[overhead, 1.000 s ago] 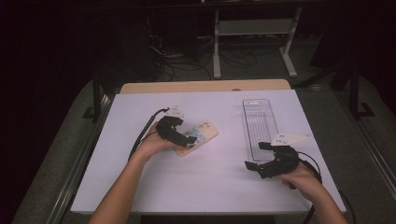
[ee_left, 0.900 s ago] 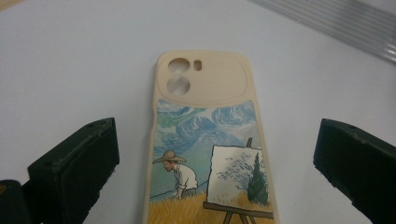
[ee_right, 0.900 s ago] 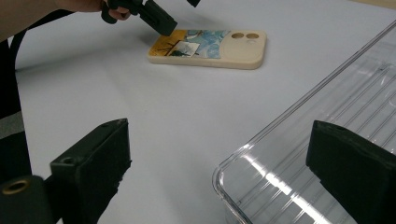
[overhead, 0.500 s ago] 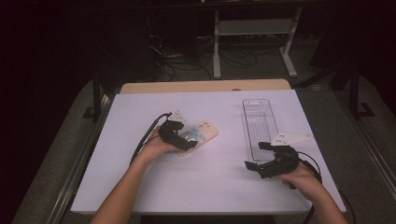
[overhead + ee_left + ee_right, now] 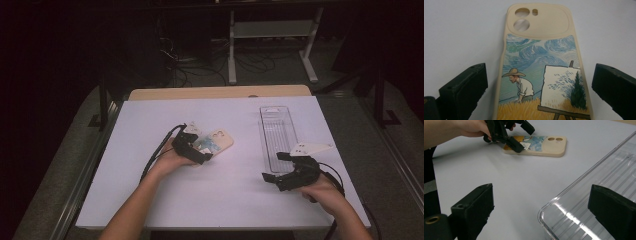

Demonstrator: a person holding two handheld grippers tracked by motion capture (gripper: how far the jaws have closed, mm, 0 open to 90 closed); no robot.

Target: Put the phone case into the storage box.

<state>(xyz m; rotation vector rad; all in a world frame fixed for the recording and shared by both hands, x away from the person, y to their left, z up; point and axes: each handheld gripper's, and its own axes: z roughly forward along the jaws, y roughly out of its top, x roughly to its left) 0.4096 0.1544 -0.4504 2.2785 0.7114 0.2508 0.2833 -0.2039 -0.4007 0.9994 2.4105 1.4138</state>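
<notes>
1. High view: a clear plastic tray (image 5: 278, 132) lies well to the right of the phone case (image 5: 219, 140) on a white table (image 5: 230, 195); nothing stands between them.
2. Left gripper (image 5: 196, 151) hovers over the phone case's near end, jaws spread wide on either side of it and not touching it (image 5: 541, 75).
3. Right gripper (image 5: 281, 170) sits at the tray's near end, far right of the case, jaws parted and empty.
4. Left gripper view cuts off the case's lower edge.
5. Dark floor, cables and a metal stand (image 5: 270, 30) lie beyond the case.
</notes>
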